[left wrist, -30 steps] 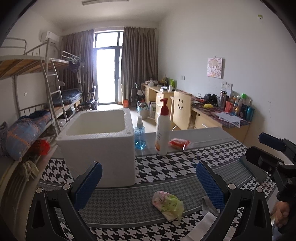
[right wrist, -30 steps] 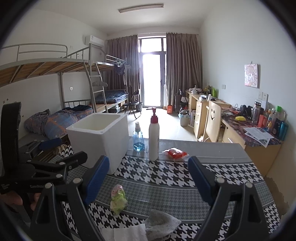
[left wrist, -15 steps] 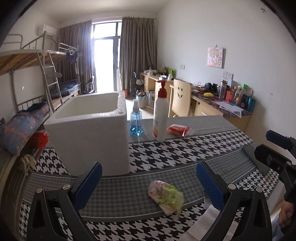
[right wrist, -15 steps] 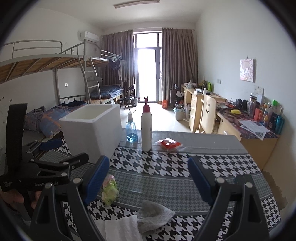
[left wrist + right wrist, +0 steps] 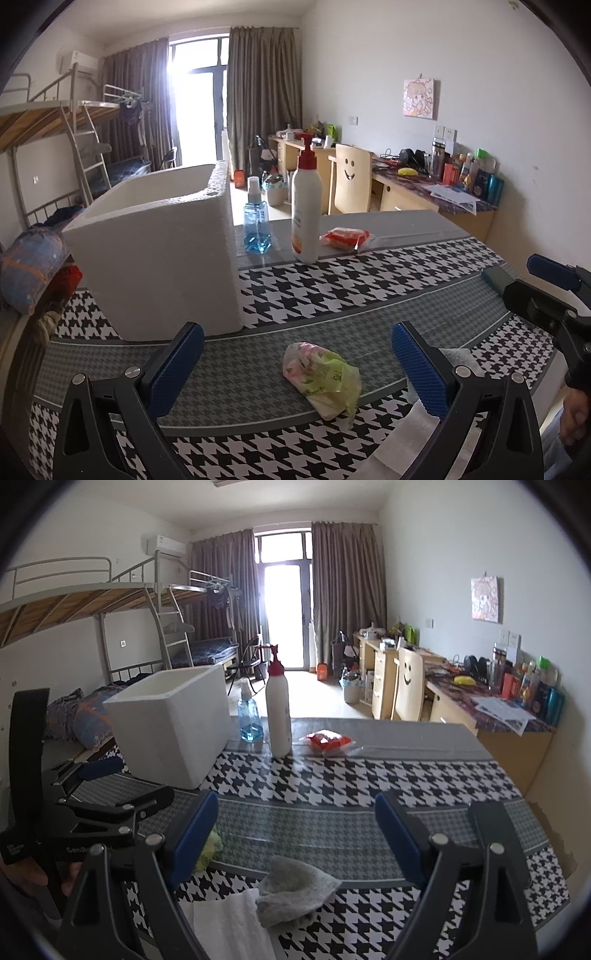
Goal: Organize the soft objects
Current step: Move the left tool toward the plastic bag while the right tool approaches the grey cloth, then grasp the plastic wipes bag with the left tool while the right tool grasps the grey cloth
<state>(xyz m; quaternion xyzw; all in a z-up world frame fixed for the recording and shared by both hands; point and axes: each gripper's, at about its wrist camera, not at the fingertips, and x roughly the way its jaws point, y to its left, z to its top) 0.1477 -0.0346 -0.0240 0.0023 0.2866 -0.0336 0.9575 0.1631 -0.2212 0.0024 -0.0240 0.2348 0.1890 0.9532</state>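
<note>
Left gripper (image 5: 295, 360) hovering, jaws wide, tissue pack (image 5: 322, 378) lying between pads, long axis slanting near-right. Right gripper (image 5: 295, 830) hovering, jaws wide, over grey cloth (image 5: 295, 890).

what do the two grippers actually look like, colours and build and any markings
Both match: the left gripper and right gripper have black plastic frames with triangular cut-outs and silver screws at the joints. Each finger ends in a blue ribbed pad. The left gripper's body, seen from the right wrist camera, carries small white lettering, too blurred to read. A bare hand holds the right one; no cables show.
</note>
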